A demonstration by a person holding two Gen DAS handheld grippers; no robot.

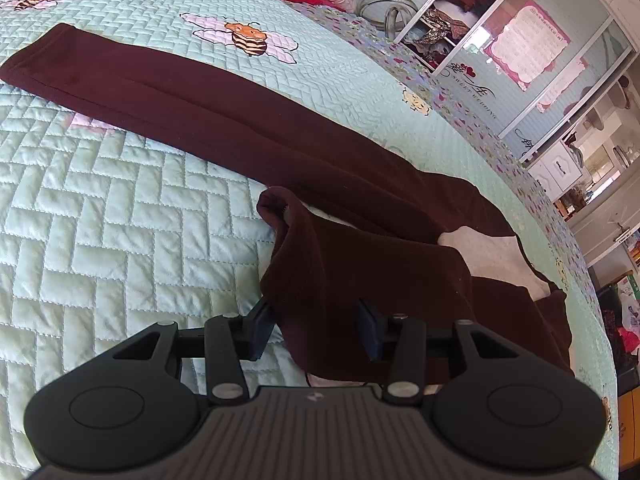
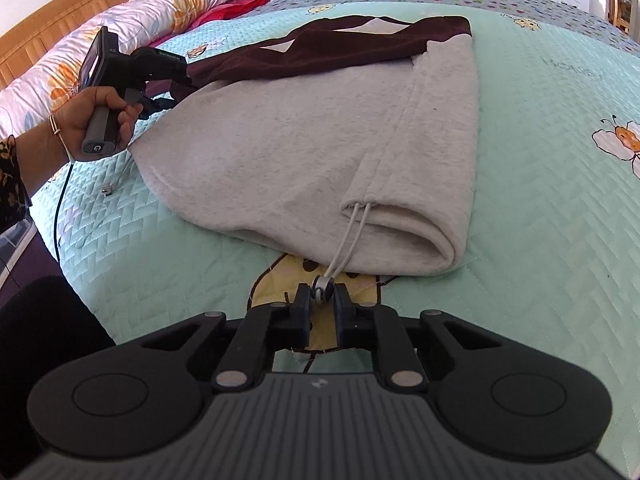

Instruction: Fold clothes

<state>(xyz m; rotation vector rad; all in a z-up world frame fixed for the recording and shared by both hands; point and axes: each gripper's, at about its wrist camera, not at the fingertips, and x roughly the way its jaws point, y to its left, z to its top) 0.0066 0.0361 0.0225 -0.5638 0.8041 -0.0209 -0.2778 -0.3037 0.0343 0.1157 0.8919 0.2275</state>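
Right gripper pinches drawstring toggle near bed edge, tidying cord; left gripper half-open, straddling hoodie fabric, steadying.

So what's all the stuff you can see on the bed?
Hoodie: one, dark maroon with a light grey hood, spread on the bed.
Sleeve: one, maroon, stretched flat across the quilt.
Drawstring: one, pale grey, running from the hood's hem.
Cord stopper: one, silvery, at the drawstring's end.
Quilt: one, mint green with bee pictures, covering the bed.
Pillow: one, pink with orange flowers, by the headboard.
Left claw: one, black, around a maroon fold.
Right claw: one, black, closed on the stopper.
Hand: one, holding the left claw's handle.
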